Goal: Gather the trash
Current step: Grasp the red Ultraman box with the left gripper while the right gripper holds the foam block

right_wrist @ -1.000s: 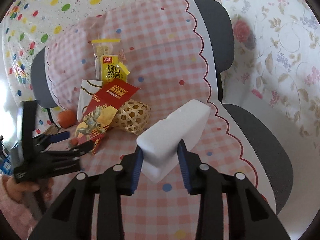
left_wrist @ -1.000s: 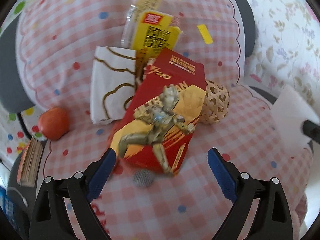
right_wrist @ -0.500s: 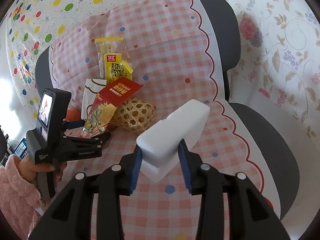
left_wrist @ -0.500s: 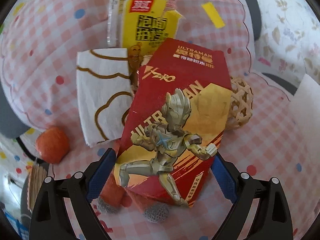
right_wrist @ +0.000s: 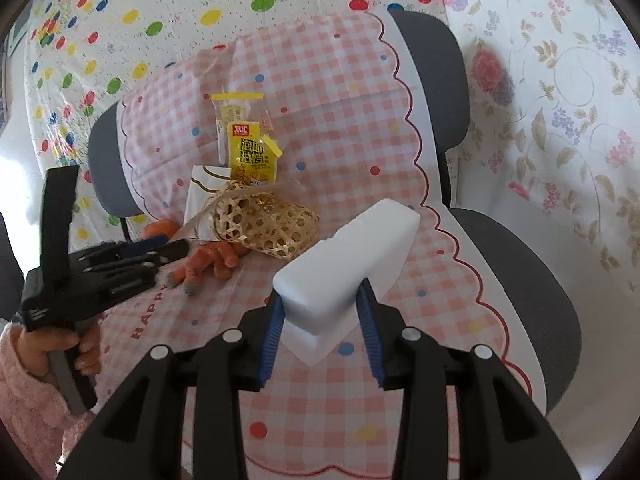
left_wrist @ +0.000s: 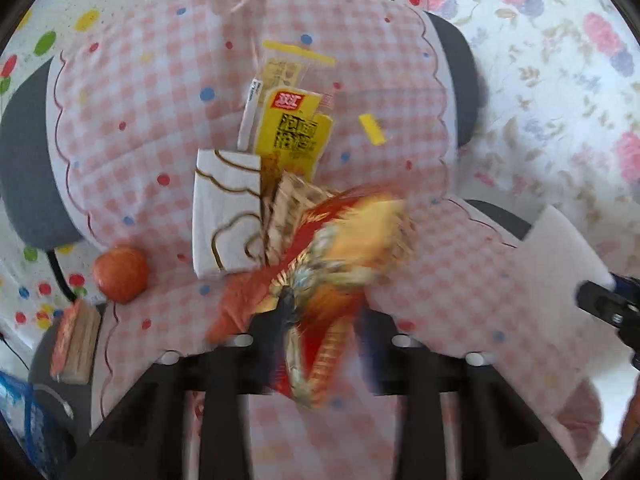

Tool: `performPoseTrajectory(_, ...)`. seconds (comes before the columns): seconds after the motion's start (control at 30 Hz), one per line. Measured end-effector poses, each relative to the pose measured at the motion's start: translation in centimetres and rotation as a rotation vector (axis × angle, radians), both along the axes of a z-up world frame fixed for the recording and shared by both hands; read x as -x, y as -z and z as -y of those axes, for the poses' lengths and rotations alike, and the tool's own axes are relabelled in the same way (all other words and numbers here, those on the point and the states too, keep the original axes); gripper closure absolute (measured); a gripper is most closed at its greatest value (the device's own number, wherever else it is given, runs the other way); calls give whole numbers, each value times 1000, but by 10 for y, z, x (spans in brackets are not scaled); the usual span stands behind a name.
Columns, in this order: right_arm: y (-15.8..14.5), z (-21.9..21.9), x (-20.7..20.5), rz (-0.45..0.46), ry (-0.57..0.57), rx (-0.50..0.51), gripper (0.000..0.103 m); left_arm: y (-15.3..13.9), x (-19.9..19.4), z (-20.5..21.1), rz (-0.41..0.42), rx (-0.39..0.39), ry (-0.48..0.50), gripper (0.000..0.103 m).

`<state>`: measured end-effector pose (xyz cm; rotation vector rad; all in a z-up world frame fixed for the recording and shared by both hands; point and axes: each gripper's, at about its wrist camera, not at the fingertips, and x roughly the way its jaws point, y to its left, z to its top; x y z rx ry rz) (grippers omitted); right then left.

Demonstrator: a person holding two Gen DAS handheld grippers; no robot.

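The red and gold carton [left_wrist: 320,280] sits between the fingers of the left claw [left_wrist: 316,332]. It is badly blurred in the left wrist view, and I cannot tell whether it is clear of the gingham-covered chair seat [right_wrist: 420,280]. The jaws look drawn in against the carton's sides, so I judge the left claw closed on it; the right wrist view shows only the claw's side and does not settle this. The right claw [right_wrist: 320,320] is clamped on a white foam block [right_wrist: 348,256], held above the seat.

Near the carton lie a woven bamboo ball [right_wrist: 264,224], a white and gold paper bag [left_wrist: 224,208], a yellow snack packet [left_wrist: 292,128], an orange knitted glove [right_wrist: 208,260] and an orange fruit [left_wrist: 120,274].

Step in hand: picking up the carton. Both claws appear loaded, so the next move calls for carrying the items to a bin, which is not in view.
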<state>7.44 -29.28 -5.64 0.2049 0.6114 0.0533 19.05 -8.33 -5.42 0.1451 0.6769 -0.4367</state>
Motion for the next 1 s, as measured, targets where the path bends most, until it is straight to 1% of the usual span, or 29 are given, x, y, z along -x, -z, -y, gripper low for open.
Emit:
performPoseTrajectory(0.03,-1,0,4,3,1,-1,67,-1,9,-2,-13,21,14,77)
performPoseTrajectory(0.07,-1,1,9,5,4,-1,67,0,15,-2,-23,32,24,83)
performPoseTrajectory(0.1,-1,1,13,5,5,-4,67,0,20,-1,-28,39,32,88)
performPoseTrajectory(0.13,-1,2,17,5,6,-8,67,2,27,-1,-26,41,38,95)
performPoseTrajectory(0.17,-1,2,22,3,7,-9,67,3,33,-2,-29,45,42,100)
performPoseTrajectory(0.23,-1,2,30,5,9,-6,67,8,44,-3,-44,52,47,101)
performPoseTrajectory(0.3,-2,1,38,7,8,4,67,13,47,-2,-58,28,64,98)
performPoseTrajectory(0.33,-3,2,41,9,10,6,67,20,50,1,-75,-6,81,82)
performPoseTrajectory(0.37,-3,2,44,11,11,7,67,24,52,5,-78,-47,66,38)
performPoseTrajectory(0.4,-4,2,47,12,14,9,67,27,56,6,-63,-79,39,18)
performPoseTrajectory(0.43,-4,3,50,13,18,10,67,29,59,9,-9,-104,20,16)
performPoseTrajectory(0.47,-3,3,52,13,20,9,67,32,60,11,17,-121,20,16)
performPoseTrajectory(0.5,-3,4,53,10,22,5,67,34,58,13,19,-135,16,16)
performPoseTrajectory(0.57,-1,4,54,5,26,1,67,40,48,19,32,-162,4,23)
performPoseTrajectory(0.6,-1,4,55,4,26,-1,67,43,43,22,34,-182,-2,25)
performPoseTrajectory(0.67,-1,5,55,4,28,-2,67,52,27,29,36,-231,-33,35)
performPoseTrajectory(0.73,0,5,55,3,29,-3,66,56,16,31,27,-245,-53,39)
performPoseTrajectory(0.8,0,6,55,2,29,-4,66,58,11,34,17,-246,-63,45)
performPoseTrajectory(0.87,2,7,55,-2,28,-4,66,59,10,36,23,-263,-76,57)
performPoseTrajectory(0.9,3,7,55,-5,29,-3,66,60,10,36,24,-267,-83,60)
performPoseTrajectory(0.97,3,8,57,-6,30,-2,66,56,14,31,26,-247,-97,73)
performPoseTrajectory(1.0,4,8,59,-4,33,2,66,49,19,26,38,-217,-103,76)
